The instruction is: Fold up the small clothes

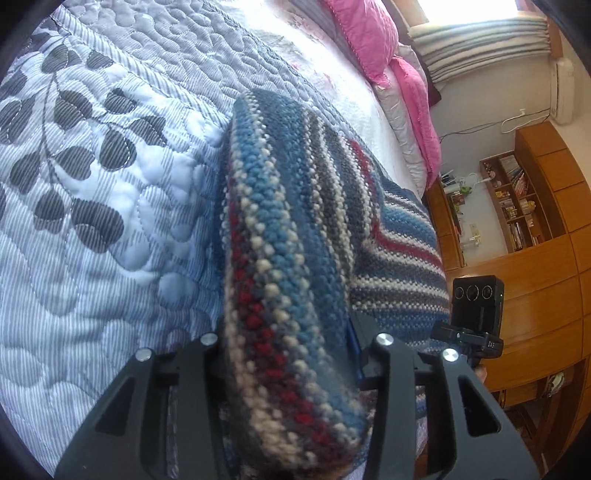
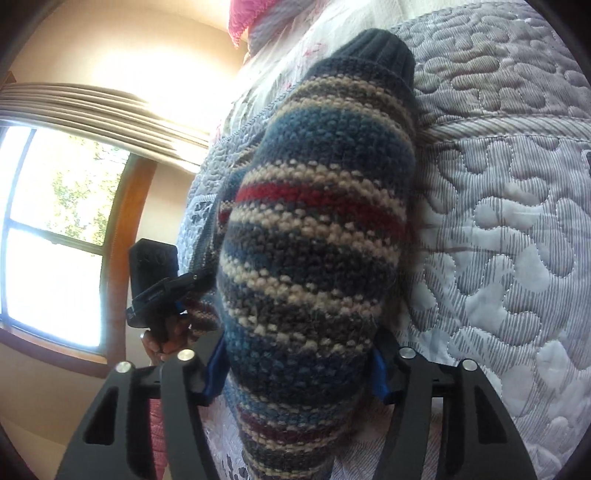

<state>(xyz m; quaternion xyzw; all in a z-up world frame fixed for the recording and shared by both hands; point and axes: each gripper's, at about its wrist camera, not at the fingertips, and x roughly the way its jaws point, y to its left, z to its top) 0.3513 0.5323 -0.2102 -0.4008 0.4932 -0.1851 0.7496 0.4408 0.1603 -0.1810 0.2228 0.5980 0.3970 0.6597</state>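
Note:
A striped knit sweater [image 1: 291,229] in blue, cream, grey and red fills the middle of the left wrist view, bunched between the fingers of my left gripper [image 1: 291,350], which is shut on it. More of it lies flat on the bed to the right. In the right wrist view a striped sleeve [image 2: 317,236] with a dark ribbed cuff [image 2: 380,55] is held in my right gripper [image 2: 299,362], shut on the thick knit. Each view also shows the other gripper: the right one [image 1: 476,314] and the left one [image 2: 155,284], with a hand beneath it.
The bed carries a grey quilt [image 1: 92,184] with a leaf pattern. Pink pillows [image 1: 369,33] lie at its head. Wooden shelves and cabinets [image 1: 535,206] stand beyond the bed. A bright window [image 2: 48,229] with a wooden frame is at the left of the right wrist view.

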